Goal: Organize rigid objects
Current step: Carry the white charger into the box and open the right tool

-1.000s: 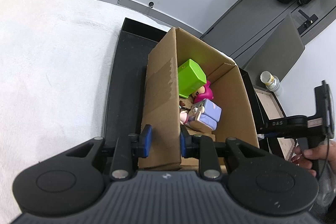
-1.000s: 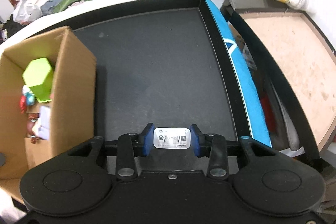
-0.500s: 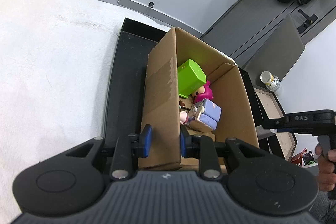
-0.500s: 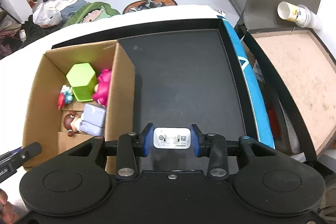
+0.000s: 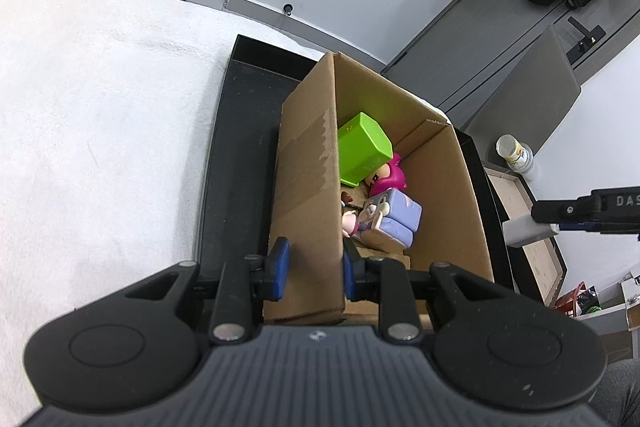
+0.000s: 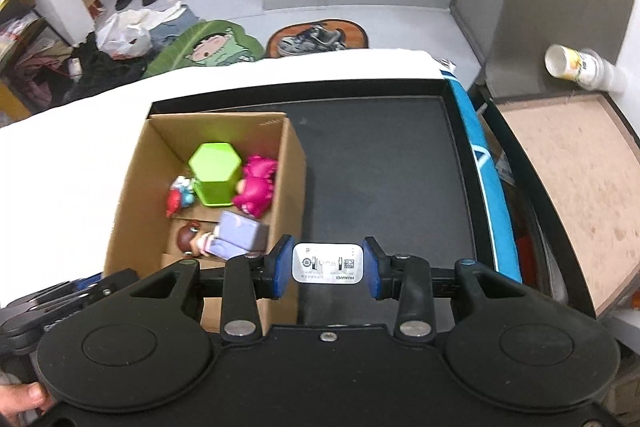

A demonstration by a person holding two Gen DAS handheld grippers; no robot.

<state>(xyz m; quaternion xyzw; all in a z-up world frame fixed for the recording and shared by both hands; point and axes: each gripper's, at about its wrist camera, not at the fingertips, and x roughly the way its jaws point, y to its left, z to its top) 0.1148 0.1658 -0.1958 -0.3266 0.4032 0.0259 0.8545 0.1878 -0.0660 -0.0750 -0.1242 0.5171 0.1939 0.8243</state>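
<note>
- The left tool is seen low in the left wrist view, its blue pads closed on the near left wall of the cardboard box; one pad lies outside the wall and one inside.
- The right tool is seen at lower centre of the right wrist view, clamped on a small white charger with a printed label, which fills the gap between the pads.
- The same charger is visible at the right edge of the left wrist view, held above the right side of the box and apart from it.
- The cardboard box is placed in the left part of a black tray, which lies on a white-covered bench.
- Inside the box, a green hexagonal container is seen in the far half, with a pink figure touching its right side and a small red and blue figure on its left.
- A lilac block figure lies in the near half; a brown-headed figure is beside it, though whether the two are joined cannot be told.
- A paper cup lies on its side at the upper right, off the tray.
</note>
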